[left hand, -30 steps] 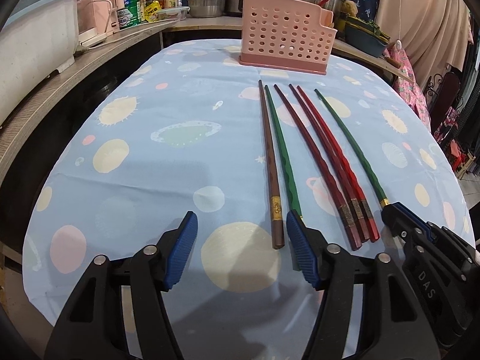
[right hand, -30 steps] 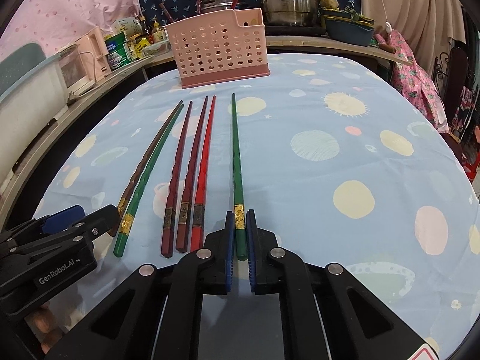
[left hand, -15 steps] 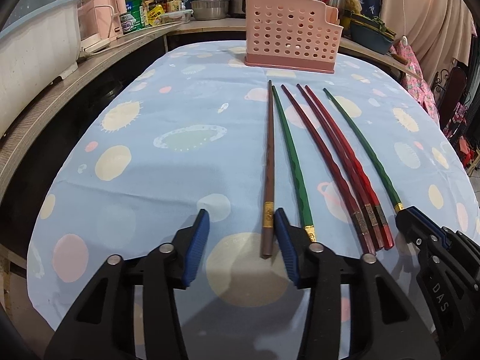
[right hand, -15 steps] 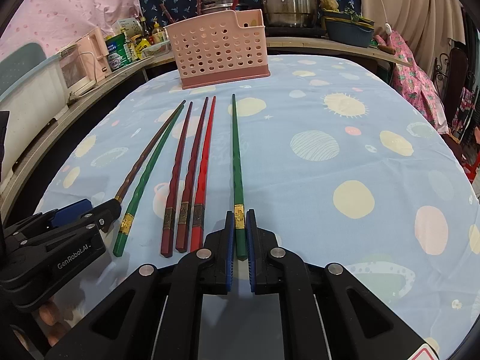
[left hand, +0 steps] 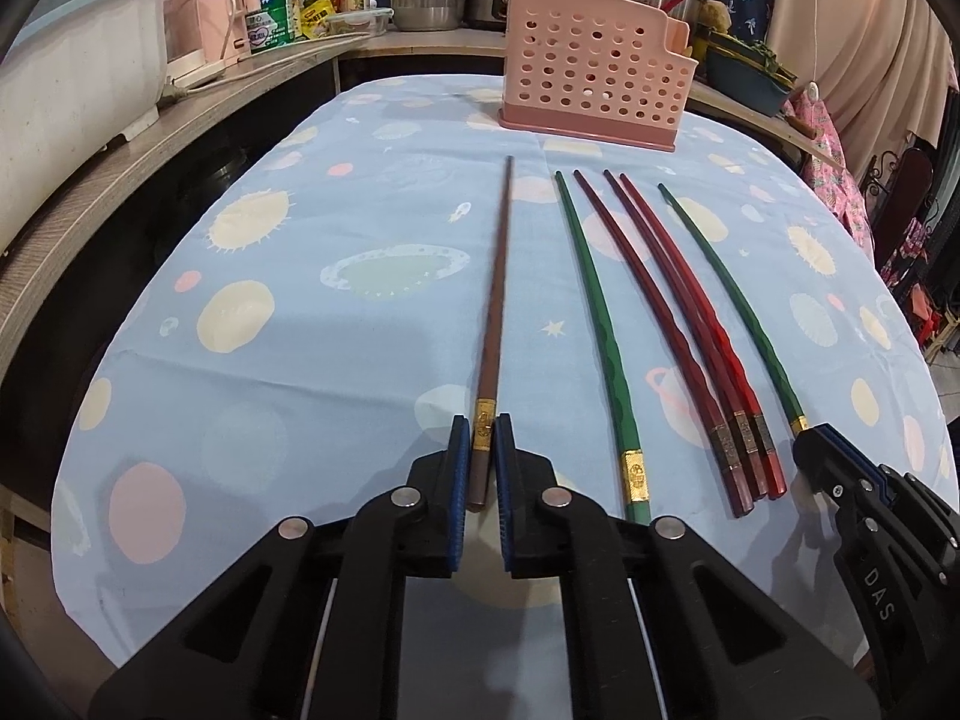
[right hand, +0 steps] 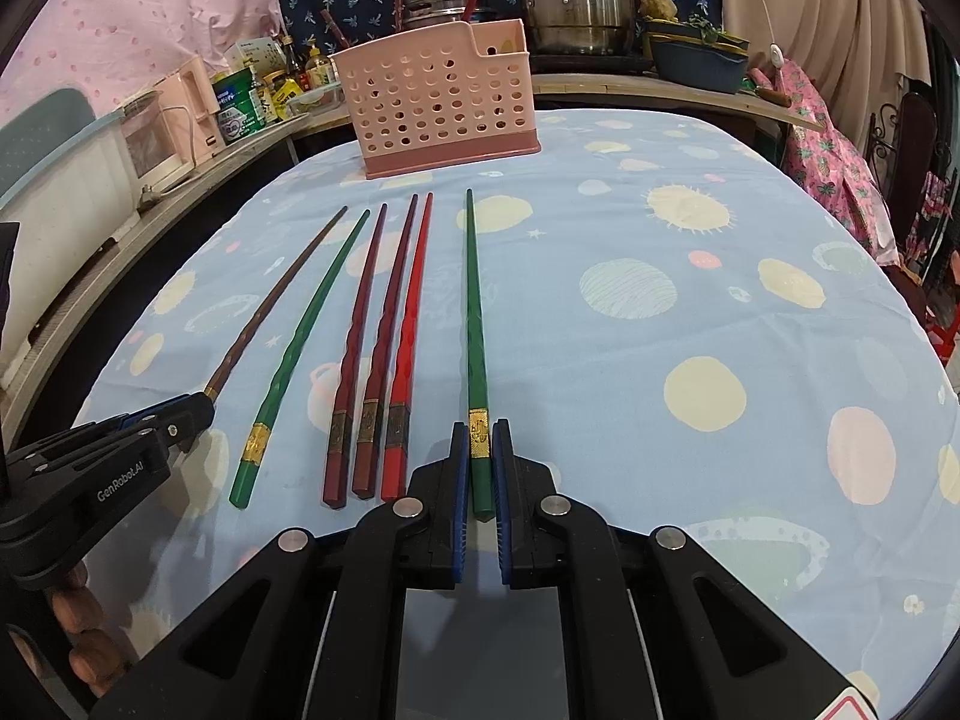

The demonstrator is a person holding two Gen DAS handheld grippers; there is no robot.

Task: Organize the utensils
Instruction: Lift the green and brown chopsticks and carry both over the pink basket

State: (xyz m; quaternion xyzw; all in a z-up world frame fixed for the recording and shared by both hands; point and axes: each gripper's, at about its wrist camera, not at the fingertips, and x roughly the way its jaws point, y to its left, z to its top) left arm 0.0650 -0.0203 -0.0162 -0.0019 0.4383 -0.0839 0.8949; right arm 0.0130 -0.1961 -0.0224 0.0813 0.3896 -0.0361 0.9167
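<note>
Several long chopsticks lie side by side on the blue patterned tablecloth (left hand: 300, 360), tips toward a pink perforated utensil basket (left hand: 591, 84) at the far end. My left gripper (left hand: 482, 438) is shut on the gold-banded end of the brown chopstick (left hand: 498, 276), the leftmost one. My right gripper (right hand: 480, 444) is shut on the handle end of a green chopstick (right hand: 474, 300), the rightmost one. Between them lie another green chopstick (left hand: 594, 324) and three red and dark red chopsticks (left hand: 678, 324). In the right wrist view the pink basket (right hand: 438, 102) stands behind the row.
A counter (left hand: 180, 114) with a pale tub (left hand: 66, 72), bottles and pots wraps around the table's left and back. Steel pots (right hand: 576, 0) stand behind the basket. Floral cloth (right hand: 834, 150) hangs at the right edge. The right half of the cloth (right hand: 720, 300) carries no objects.
My left gripper's jaws have closed from wide apart onto the brown chopstick's end, and the chopstick has swung away from the green one. The right gripper has kept its hold, unmoved.
</note>
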